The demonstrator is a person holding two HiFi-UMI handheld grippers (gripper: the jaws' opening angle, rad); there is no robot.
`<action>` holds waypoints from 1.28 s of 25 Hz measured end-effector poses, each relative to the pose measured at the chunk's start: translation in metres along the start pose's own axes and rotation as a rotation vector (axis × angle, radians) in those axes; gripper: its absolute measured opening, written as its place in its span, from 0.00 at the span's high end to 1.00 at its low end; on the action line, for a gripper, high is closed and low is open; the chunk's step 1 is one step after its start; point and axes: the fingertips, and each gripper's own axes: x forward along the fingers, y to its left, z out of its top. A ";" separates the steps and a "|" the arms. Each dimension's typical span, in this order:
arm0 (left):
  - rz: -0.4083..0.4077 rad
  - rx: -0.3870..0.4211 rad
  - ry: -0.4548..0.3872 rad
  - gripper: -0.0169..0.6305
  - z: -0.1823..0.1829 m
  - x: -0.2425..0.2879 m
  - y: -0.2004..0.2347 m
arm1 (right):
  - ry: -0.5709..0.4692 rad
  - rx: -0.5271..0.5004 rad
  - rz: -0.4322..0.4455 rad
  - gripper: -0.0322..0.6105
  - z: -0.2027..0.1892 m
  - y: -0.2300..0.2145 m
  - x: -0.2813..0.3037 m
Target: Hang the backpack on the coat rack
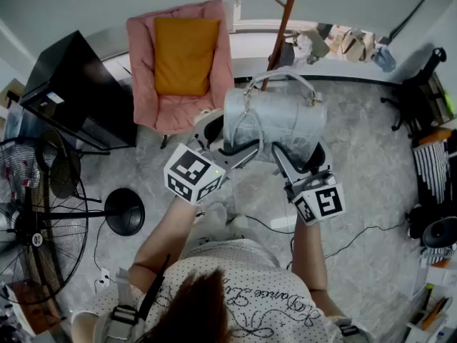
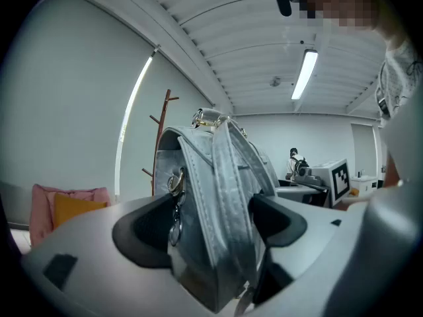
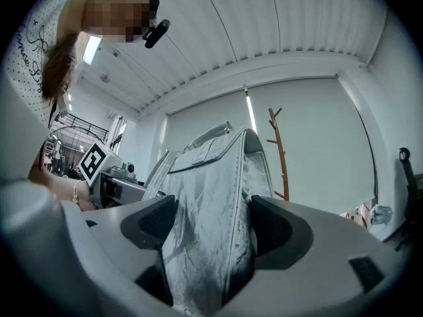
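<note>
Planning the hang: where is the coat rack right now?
In the head view the coat rack stands top centre, beyond the held backpack, right of the pink chair.

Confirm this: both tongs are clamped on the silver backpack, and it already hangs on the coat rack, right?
Partly. The left tongs and right tongs are clamped on the silver backpack, but it is not on the coat rack yet: the head view shows it held up short of the rack.
</note>
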 end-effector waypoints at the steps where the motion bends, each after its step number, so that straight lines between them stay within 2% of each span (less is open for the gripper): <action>1: 0.001 -0.001 0.004 0.39 -0.001 0.000 -0.005 | 0.001 0.005 0.001 0.37 0.000 0.000 -0.005; 10: 0.008 0.005 0.005 0.39 -0.001 0.010 -0.041 | -0.010 0.038 0.016 0.37 0.002 -0.013 -0.040; 18: 0.022 0.014 0.020 0.39 -0.002 0.021 -0.056 | -0.029 0.071 0.029 0.38 0.002 -0.025 -0.055; 27: 0.021 0.006 0.032 0.39 -0.004 0.035 -0.042 | -0.026 0.091 0.033 0.38 -0.003 -0.039 -0.041; 32: -0.002 -0.006 0.023 0.39 -0.006 0.050 -0.014 | -0.022 0.083 0.015 0.39 -0.007 -0.051 -0.015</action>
